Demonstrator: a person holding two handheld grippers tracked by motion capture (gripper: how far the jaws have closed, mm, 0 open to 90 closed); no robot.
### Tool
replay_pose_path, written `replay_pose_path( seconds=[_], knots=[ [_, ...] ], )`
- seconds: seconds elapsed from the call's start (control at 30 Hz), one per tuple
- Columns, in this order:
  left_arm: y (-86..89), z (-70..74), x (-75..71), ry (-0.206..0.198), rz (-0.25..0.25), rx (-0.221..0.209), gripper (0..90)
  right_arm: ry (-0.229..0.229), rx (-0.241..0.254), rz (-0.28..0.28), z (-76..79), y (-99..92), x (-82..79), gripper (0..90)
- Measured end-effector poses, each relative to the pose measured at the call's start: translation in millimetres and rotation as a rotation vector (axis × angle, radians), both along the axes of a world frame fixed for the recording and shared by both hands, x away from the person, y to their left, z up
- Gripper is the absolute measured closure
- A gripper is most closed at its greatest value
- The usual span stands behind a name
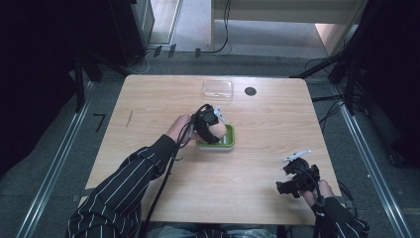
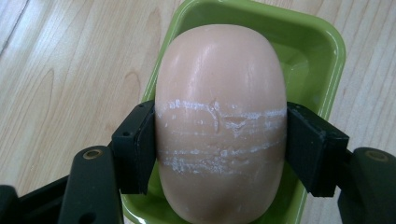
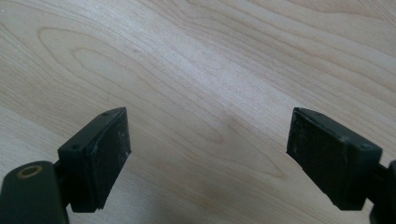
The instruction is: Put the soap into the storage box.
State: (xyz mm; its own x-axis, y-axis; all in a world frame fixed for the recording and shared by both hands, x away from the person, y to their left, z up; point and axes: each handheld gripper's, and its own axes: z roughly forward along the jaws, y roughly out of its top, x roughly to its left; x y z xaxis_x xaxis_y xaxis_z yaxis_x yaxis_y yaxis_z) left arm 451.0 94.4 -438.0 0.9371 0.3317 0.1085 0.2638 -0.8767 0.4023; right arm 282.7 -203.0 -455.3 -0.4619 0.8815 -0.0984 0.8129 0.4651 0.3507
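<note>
At the middle of the wooden desk (image 1: 148,163), seen from the high view, the left claw (image 1: 212,125) reaches over a green tray (image 1: 231,140), a striped sleeve (image 1: 124,191) trailing back to the near edge. Only a sliver of pale pink shows under the black claw body from up there. The left gripper view fills in the rest: a smooth, rounded, peach-coloured bar of soap (image 2: 219,121) sits clamped across its middle between the two black pads (image 2: 137,147), held lengthwise over the tray (image 2: 327,60), with chalky white scuff lines banding its surface where the pads meet it. Whether the soap's underside touches the tray floor cannot be told.

Near the desk's right front corner, the high view shows the right claw (image 1: 289,184) well apart from the tray. The right gripper view shows its jaws spread wide with nothing but bare wood grain between them.

Toward the far edge, the high view also picks out a clear plastic lid (image 1: 218,89) and, just beside it, a small dark round disc (image 1: 250,91).
</note>
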Motion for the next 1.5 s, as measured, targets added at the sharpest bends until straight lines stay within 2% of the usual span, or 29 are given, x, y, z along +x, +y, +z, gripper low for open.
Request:
replay_pose_path(
  seconds=[0.13, 0.43, 0.77, 1.1, 1.33, 1.5],
  knots=[
    [0.2, -1.3, -0.2, 0.007, -0.005, -0.005, 33.1, 0.002, -0.001, 0.000, 0.0, 0.2, 0.0, 14.2],
    [-0.2, -5.1, 0.6, 0.000, -0.010, 0.017, 33.1, 0.002, -0.003, 0.001, -0.3, 0.2, 0.2, 14.2],
    [0.3, -7.7, 0.7, 0.009, -0.020, 0.008, 32.9, 0.004, -0.003, -0.001, -0.3, 0.1, 0.0, 14.2],
    [1.9, -6.5, 1.0, -0.003, -0.026, -0.002, 32.6, 0.004, -0.003, 0.000, -0.5, 0.2, 0.2, 14.2],
    [3.9, -1.7, 0.3, -0.014, -0.024, -0.026, 26.9, 0.003, -0.003, 0.002, -0.4, -0.2, 0.2, 14.2],
    [6.2, 4.2, -0.4, -0.027, -0.001, -0.026, 20.0, 0.002, -0.002, 0.001, -0.1, -0.4, 0.3, 14.2]
  ],
)
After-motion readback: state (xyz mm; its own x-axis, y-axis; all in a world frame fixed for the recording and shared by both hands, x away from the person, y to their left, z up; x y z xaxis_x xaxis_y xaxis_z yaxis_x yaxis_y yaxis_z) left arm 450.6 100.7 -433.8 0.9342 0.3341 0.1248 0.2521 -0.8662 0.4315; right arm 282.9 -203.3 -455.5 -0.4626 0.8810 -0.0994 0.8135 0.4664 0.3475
